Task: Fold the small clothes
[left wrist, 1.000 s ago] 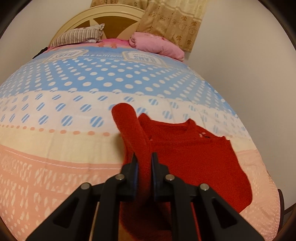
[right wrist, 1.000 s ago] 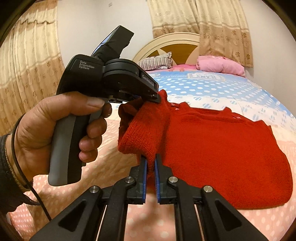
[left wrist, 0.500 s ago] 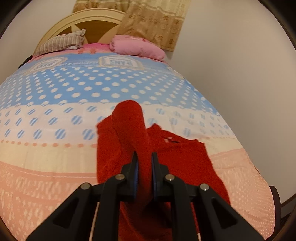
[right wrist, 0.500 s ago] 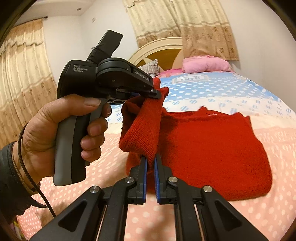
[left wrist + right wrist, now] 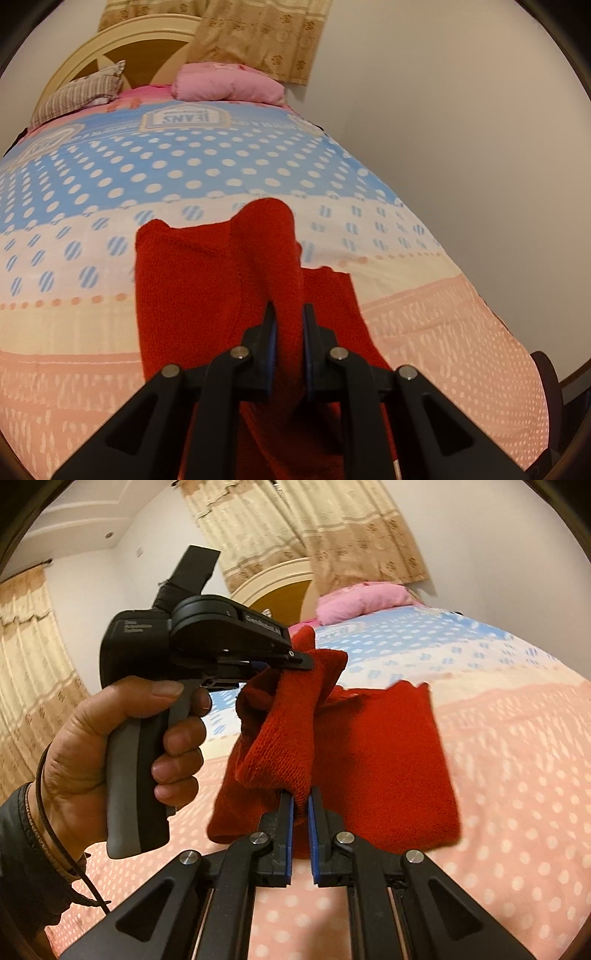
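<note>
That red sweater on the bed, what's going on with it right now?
A person is folding the red sweater on the bed with two handheld grippers. The left gripper and the right gripper are each shut on one edge of it, holding that side lifted above the part lying flat. The fold is not laid down yet.

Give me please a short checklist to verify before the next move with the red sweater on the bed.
1. Left hand-held gripper clamps the red sweater: ok.
2. Right hand-held gripper clamps the sweater's edge: ok.
3. Lifted side is raised clear of the bedspread: ok.
4. Lower layer lies flat on the bedspread: ok.
5. Edges of the two layers line up: cannot tell.
6. Pink pillow is away from the folding area: ok.
</note>
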Action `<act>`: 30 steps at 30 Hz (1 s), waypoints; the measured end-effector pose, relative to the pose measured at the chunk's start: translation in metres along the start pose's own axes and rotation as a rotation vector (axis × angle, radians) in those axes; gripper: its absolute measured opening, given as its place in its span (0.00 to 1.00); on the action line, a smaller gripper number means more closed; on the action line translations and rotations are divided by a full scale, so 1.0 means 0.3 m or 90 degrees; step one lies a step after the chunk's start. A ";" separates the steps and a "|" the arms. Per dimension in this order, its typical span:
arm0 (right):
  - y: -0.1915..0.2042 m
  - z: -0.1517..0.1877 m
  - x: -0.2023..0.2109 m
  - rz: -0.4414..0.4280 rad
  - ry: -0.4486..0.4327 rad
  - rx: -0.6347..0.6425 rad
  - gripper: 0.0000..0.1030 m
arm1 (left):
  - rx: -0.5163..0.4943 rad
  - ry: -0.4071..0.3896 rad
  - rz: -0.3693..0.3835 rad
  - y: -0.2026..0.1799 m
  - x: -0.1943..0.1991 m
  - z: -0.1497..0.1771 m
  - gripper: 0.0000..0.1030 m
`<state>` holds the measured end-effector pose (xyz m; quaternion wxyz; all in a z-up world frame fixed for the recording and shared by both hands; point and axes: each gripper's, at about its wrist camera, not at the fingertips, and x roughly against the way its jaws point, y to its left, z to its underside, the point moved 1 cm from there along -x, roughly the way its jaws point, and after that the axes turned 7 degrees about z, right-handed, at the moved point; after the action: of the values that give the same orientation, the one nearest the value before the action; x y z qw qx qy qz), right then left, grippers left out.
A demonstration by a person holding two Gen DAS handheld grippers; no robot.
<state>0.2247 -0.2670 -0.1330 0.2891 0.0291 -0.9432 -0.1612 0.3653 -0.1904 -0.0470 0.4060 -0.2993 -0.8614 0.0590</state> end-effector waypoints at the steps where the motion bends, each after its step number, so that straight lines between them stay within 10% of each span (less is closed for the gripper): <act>1: -0.012 0.002 0.003 0.002 0.000 -0.006 0.06 | -0.003 0.003 0.003 -0.013 -0.009 0.001 0.12; 12: -0.145 0.036 0.045 0.012 0.016 -0.084 0.06 | -0.078 0.039 0.000 -0.163 -0.131 0.051 0.14; 18: -0.206 0.071 0.060 0.006 0.034 -0.130 0.06 | -0.126 0.007 0.001 -0.192 -0.035 0.095 0.62; 25: -0.254 0.078 0.085 0.004 0.018 -0.176 0.07 | -0.102 -0.026 -0.083 0.010 0.093 0.231 0.71; 27: -0.271 0.077 0.117 0.026 -0.002 -0.191 0.22 | -0.085 -0.032 -0.100 0.078 0.121 0.286 0.71; 29: -0.270 0.051 0.152 0.041 -0.026 -0.184 0.64 | -0.062 -0.036 -0.093 0.120 0.131 0.326 0.74; 30: -0.269 0.036 0.160 0.046 -0.035 -0.177 0.65 | -0.053 -0.040 -0.086 0.133 0.137 0.339 0.76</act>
<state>0.1758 -0.3472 -0.1416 0.2700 -0.0499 -0.9197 -0.2808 0.2891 -0.1205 -0.1010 0.3687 -0.2553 -0.8938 0.0047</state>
